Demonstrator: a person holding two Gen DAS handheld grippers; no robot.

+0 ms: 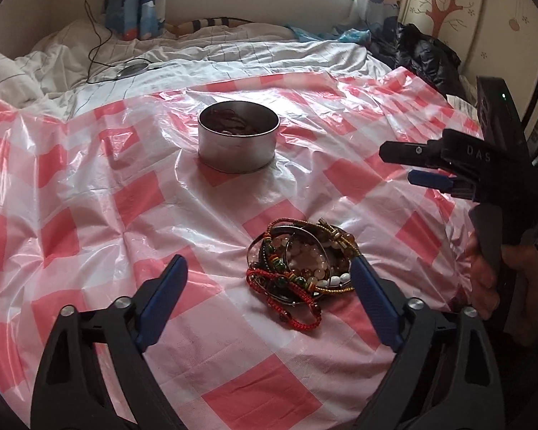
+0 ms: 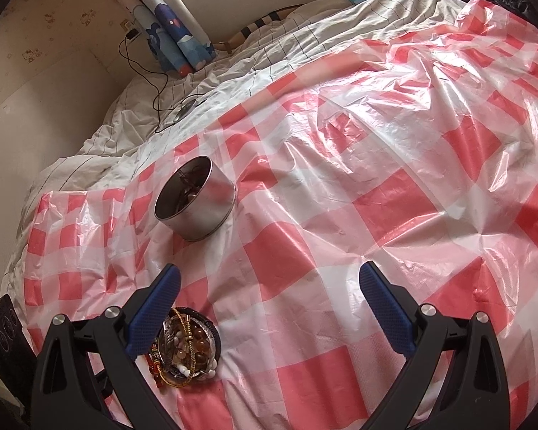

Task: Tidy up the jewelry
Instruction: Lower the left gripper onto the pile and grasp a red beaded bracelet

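A tangled pile of bracelets (image 1: 301, 268), beaded, corded and metal, lies on the pink checked plastic sheet (image 1: 100, 215). My left gripper (image 1: 269, 268) is open and empty; the pile lies just ahead of it, beside its right finger. A round metal tin (image 1: 238, 138) with some jewelry inside stands farther back. My right gripper (image 2: 269, 279) is open and empty above the sheet; it also shows in the left wrist view (image 1: 405, 166) at the right. In the right wrist view the pile (image 2: 186, 347) sits by the left finger and the tin (image 2: 195, 200) stands beyond it.
The sheet covers a bed with a rumpled white duvet (image 1: 53, 61). A black cable and a round disc (image 1: 132, 68) lie on the duvet. Dark clothing (image 1: 423, 50) is heaped at the back right. A curtain (image 1: 132, 0) hangs by the window.
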